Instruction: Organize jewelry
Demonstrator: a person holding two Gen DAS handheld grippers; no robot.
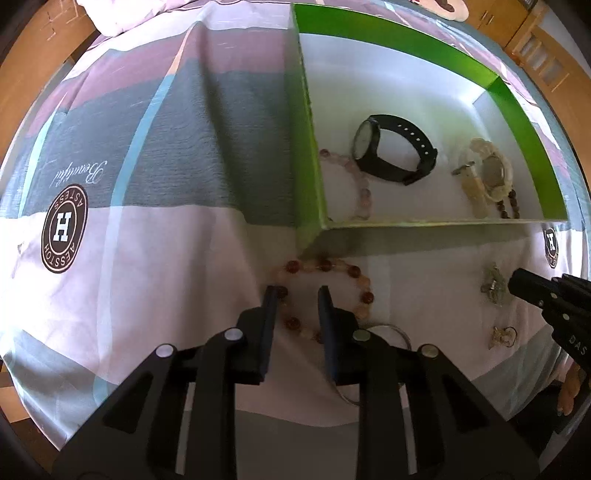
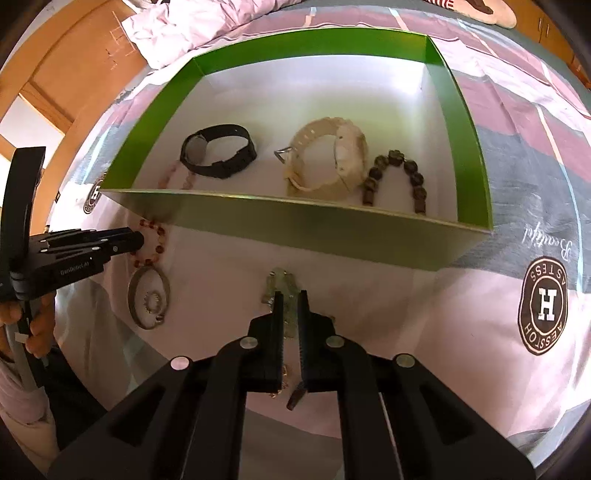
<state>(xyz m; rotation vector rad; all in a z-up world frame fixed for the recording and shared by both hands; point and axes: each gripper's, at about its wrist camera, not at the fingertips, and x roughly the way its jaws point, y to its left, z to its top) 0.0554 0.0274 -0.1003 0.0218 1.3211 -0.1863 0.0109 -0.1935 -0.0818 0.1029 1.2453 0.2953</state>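
Observation:
A green box (image 1: pixel 317 206) (image 2: pixel 295 218) with a white floor lies on the bedspread. In it lie a black watch (image 1: pixel 391 151) (image 2: pixel 218 153), a cream watch (image 1: pixel 484 173) (image 2: pixel 328 158), a pink bead bracelet (image 1: pixel 360 188) and a dark bead bracelet (image 2: pixel 397 177). My left gripper (image 1: pixel 298 295) is open, its fingers straddling the left side of a red and orange bead bracelet (image 1: pixel 328 295) (image 2: pixel 153 243) on the cloth. My right gripper (image 2: pixel 290 299) is nearly shut around a pale green pendant (image 2: pixel 282 290) (image 1: pixel 493 286); I cannot tell whether it grips.
A silver bangle with a small ring inside (image 2: pixel 149 295) lies by the bead bracelet. A small pale trinket (image 1: pixel 502 336) lies on the cloth near the right gripper (image 1: pixel 517 284). The bedspread (image 1: pixel 147 147) carries round brown logos (image 1: pixel 64 229) (image 2: pixel 543 312). A rumpled quilt (image 2: pixel 192 26) lies behind the box.

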